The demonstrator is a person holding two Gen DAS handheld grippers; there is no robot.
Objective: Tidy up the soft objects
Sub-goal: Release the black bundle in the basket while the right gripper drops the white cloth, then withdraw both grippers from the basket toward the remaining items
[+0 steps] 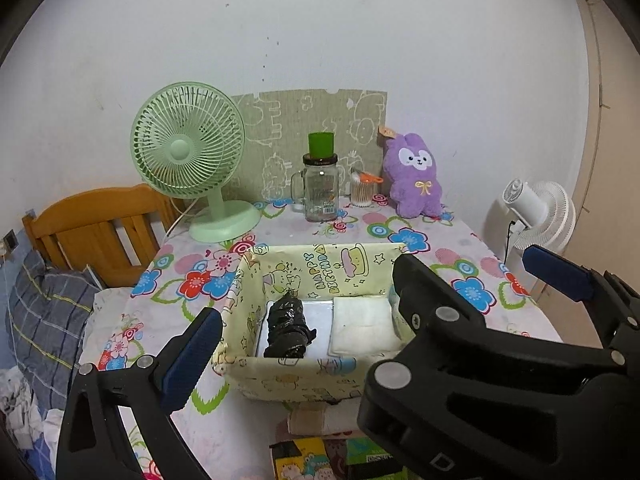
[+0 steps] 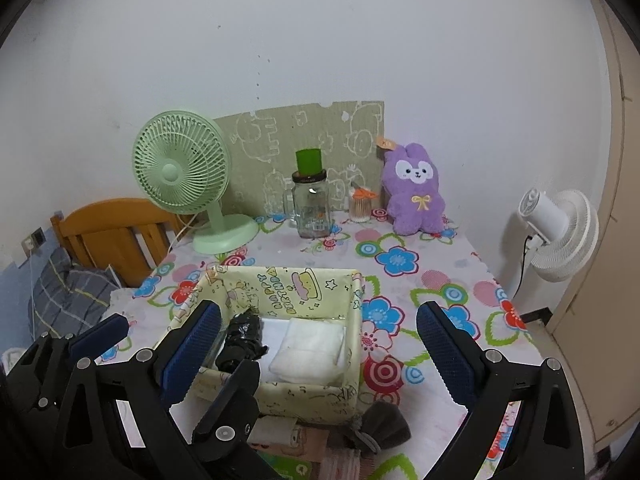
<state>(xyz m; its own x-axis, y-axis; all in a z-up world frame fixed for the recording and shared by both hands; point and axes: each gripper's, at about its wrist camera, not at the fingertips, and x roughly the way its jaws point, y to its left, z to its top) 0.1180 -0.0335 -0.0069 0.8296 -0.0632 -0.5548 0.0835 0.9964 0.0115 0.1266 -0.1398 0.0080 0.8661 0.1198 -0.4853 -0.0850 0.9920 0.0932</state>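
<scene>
Right gripper (image 2: 318, 344) jaws wide apart, nothing clamped. Between them and just ahead: yellow fabric box (image 2: 304, 394) on the floral worktop (image 2: 440, 264). Inside, folded white cloth (image 2: 310, 350) toward the right jaw, black crumpled bag (image 2: 240, 340) toward the left jaw, side by side. Below the box, near the jaws' base, a grey soft pouch (image 2: 386, 420).

Left gripper (image 1: 304, 316) jaws also apart, empty, box ahead between them; the right gripper's black arm crosses its right side.

Farther out past the box: glass jar (image 2: 311, 212) with green cap, cotton-swab cup (image 2: 360, 206), purple plush rabbit (image 2: 414, 192) upright against the wall, green fan (image 2: 180, 178) beyond the left jaw, white fan (image 2: 560, 232) off the worktop beyond the right jaw.
</scene>
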